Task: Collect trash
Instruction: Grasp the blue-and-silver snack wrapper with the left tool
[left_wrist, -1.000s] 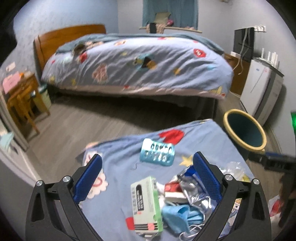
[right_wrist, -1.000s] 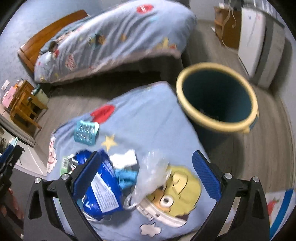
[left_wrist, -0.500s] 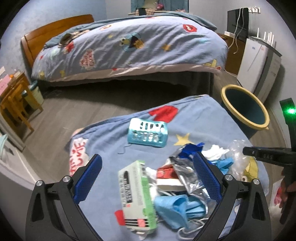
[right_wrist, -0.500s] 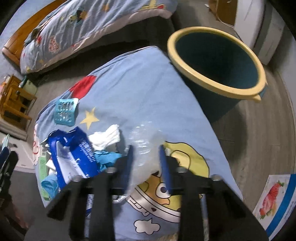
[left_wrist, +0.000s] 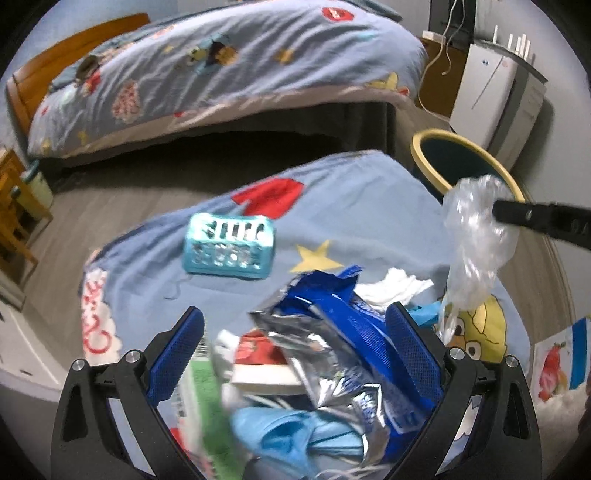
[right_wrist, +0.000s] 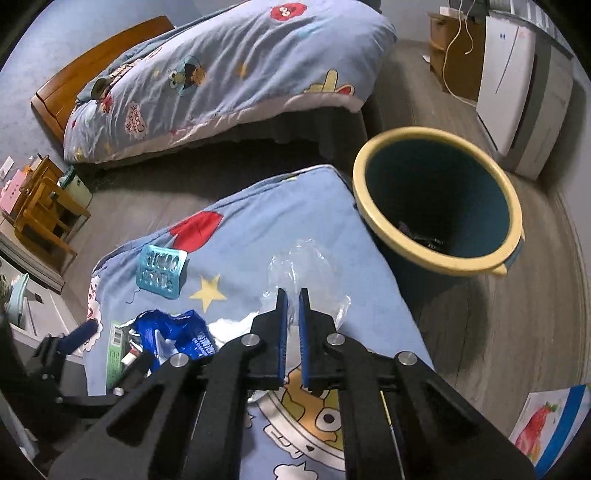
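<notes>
Pinching the clear bag (right_wrist: 306, 269), the right gripper (right_wrist: 292, 295); only its view shows inside the bin (right_wrist: 436, 206)

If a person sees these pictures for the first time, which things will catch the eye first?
First, the clear plastic bag pinched in the shut jaws of the right gripper, lifted above the blue cartoon blanket. Next, the yellow-rimmed bin on the floor just right of the blanket. Then the wrapper pile between the open left gripper jaws.

Dim, cool indoor light, strong fisheye bending with dark corners, near clutter perhaps motion-blurred
</notes>
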